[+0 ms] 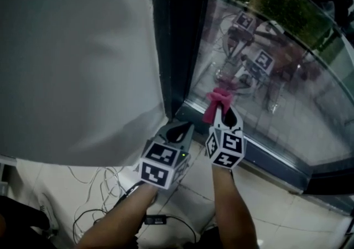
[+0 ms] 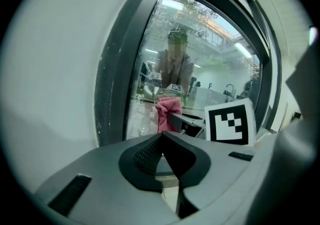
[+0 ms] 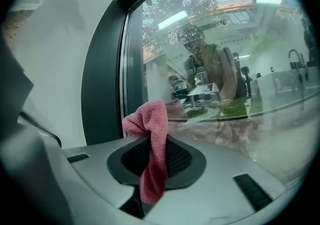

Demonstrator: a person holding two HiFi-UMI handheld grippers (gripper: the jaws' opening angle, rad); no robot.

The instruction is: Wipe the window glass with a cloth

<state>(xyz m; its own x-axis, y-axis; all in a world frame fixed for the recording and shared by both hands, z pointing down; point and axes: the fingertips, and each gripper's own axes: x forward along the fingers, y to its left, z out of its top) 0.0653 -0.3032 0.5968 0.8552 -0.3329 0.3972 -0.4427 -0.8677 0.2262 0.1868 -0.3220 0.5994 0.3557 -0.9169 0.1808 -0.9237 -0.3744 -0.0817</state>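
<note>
Pink terry cloth (image 3: 150, 119) sits pinched in the right gripper (image 3: 152, 144), whose jaws are clenched on its middle. A bunched wad sticks out beyond the jaw tips and a narrow tail hangs back behind them. Ahead of those tips is the glass (image 3: 225, 84), low down and close to the dark frame (image 3: 102, 79) that stands to the jaws' left. The wad's reflection lies right against it, so the cloth looks to be at the pane or just short of it (contact cannot be settled from these views). The left gripper (image 2: 164, 141) has its jaws pressed together on nothing. It hangs just to the left of the right one, with the cloth ahead of its tips and to their right.

By the look of it, the cloth is light, soft and limp, so it will fold and drag rather than push. Only the wad beyond the tips can meet the pane. The hold across its middle looks sound, but so short a wad leaves the hard jaw tips near the spotted, breakable glass. A grip nearer the tail end, with more cloth out front, would likely give a broader, safer wiping face. Pressure should be light and even.
</note>
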